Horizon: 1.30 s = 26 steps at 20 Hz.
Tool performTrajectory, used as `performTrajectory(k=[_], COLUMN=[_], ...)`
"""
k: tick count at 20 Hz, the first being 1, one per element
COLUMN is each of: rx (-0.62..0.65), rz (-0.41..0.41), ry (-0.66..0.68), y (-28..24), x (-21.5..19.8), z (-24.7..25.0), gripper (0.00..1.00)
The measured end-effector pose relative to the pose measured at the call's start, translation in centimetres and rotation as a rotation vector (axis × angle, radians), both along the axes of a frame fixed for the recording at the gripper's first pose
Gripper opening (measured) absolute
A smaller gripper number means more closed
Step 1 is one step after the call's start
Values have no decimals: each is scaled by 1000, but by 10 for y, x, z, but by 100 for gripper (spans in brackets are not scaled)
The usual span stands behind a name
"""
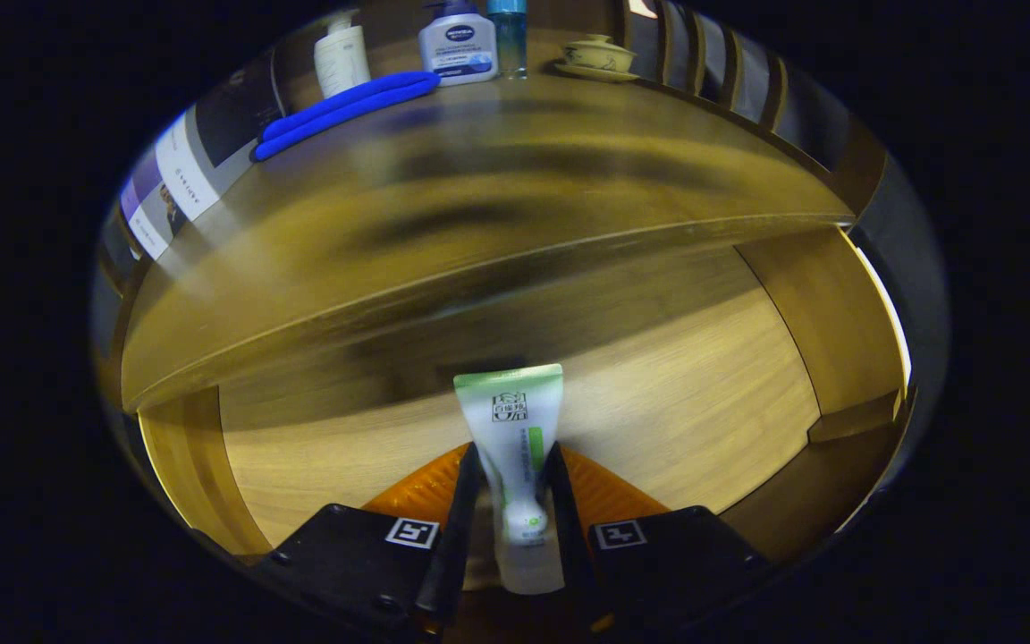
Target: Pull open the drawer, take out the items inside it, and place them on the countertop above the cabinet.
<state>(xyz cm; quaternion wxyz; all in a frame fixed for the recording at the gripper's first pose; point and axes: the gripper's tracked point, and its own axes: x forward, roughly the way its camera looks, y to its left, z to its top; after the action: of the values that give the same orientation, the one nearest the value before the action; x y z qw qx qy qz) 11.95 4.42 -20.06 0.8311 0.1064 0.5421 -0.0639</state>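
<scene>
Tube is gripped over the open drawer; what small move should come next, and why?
Probably lift it toward the countertop. The gripper is shut on the tube, which sits above the drawer floor, below the countertop's front edge.

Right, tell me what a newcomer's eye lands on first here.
First the white and green tube, clamped between the fingers of the gripper above the open drawer. Then the blue band lying on the countertop beyond, with bottles and a lidded cup at its far edge.
</scene>
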Motion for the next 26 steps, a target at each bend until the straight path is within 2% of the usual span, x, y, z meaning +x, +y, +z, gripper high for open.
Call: performTrajectory(k=[5,7,12,17,22,26], rx=[71,93,146,112,121,80], rz=[-161,-191,-337,-398,-501,-450], ry=[-46,-81,-199,-261,-321,-408], y=[-11,-11,-28,-56,-78,-90], x=[1,3,3,-8,-19,-9], z=[5,10,37,65,84,99], gripper=[32,22,22,22,22,22])
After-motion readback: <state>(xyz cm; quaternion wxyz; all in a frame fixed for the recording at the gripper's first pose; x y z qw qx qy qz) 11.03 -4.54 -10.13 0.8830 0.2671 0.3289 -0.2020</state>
